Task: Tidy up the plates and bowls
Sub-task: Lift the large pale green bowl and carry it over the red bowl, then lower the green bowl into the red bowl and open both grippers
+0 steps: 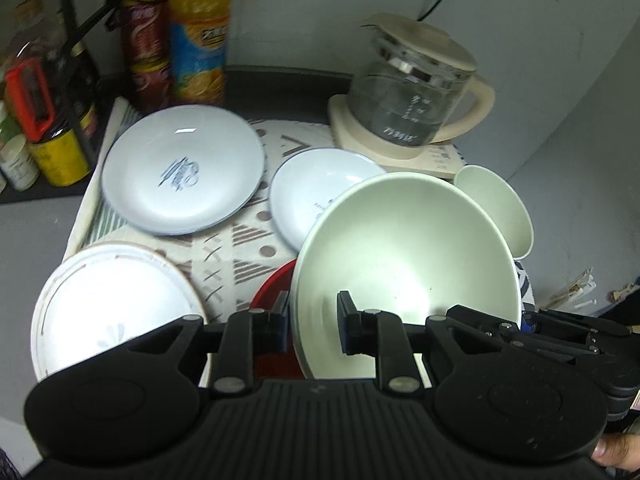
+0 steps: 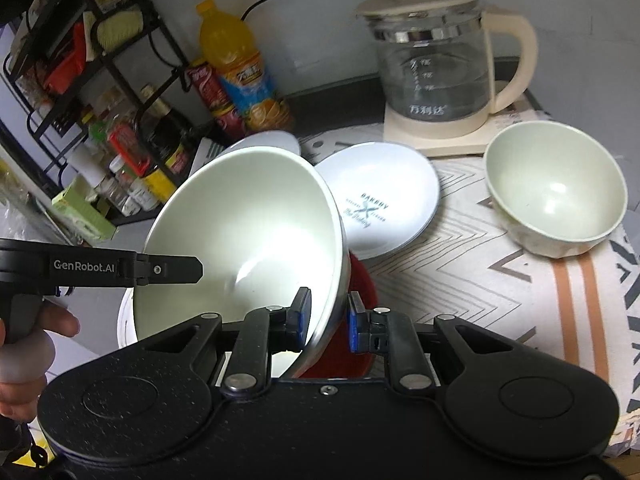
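A large pale green bowl (image 1: 404,264) is held tilted above a red bowl (image 1: 272,292). My left gripper (image 1: 314,322) straddles the big bowl's left rim, one finger outside and one inside. My right gripper (image 2: 329,320) straddles its right rim (image 2: 328,216) the same way, with a small gap at the outer pad. A small pale green bowl (image 2: 556,192) stands on the cloth at the right. Two pale blue plates (image 1: 182,168) (image 1: 316,196) lie further back. A white plate with a brown rim line (image 1: 108,304) lies at the near left.
A glass kettle on a cream base (image 2: 436,64) stands at the back right. An orange juice bottle (image 2: 236,64) and a red can (image 2: 212,96) stand at the back. A black spice rack (image 2: 88,92) with jars is on the left. A patterned cloth (image 2: 500,280) covers the table.
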The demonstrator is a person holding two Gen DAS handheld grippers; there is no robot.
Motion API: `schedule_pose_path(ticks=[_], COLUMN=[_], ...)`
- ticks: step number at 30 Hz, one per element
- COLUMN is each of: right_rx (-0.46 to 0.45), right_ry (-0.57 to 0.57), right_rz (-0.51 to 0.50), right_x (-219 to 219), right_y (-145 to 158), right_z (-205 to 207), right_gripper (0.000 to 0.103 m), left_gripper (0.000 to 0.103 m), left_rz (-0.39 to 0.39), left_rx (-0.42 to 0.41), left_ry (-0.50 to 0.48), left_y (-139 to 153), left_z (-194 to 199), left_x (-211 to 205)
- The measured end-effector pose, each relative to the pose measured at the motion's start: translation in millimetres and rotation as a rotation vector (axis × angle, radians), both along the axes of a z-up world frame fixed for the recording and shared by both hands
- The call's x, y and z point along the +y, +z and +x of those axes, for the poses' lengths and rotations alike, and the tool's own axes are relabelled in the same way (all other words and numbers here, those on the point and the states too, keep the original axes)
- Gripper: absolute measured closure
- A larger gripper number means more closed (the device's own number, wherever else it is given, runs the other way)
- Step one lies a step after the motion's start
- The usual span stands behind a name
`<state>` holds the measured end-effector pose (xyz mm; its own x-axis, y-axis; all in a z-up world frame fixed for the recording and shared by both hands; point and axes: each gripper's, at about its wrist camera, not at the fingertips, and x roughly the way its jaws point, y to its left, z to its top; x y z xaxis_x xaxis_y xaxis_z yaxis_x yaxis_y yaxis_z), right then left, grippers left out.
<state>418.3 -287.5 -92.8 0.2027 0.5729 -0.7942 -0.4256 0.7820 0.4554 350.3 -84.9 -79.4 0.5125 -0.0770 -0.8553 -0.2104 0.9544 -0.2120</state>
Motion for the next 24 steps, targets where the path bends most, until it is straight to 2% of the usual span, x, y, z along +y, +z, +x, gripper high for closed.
schedule_pose_path(ticks=[8,16,24], right_rx=[0.012,0.029,0.040], right_ry=[0.053,0.087,0.082], right_rz=[-0.030,-0.071,-0.088], right_x=[12,22,24], right_y=[-11,-25,-28], right_z=[-7,-5,-1], right_gripper=[0.083,0.083,0.083], left_gripper=[0.081,0.081,0.080], left_rz=[-0.012,-0.014,-0.021], left_rx=[0.043,0.093,0.140], left_ry=[0.051,0.068,0.080], left_y=[-14,-31,-44], left_z=[-12,-7,-6], left_x=[9,13,11])
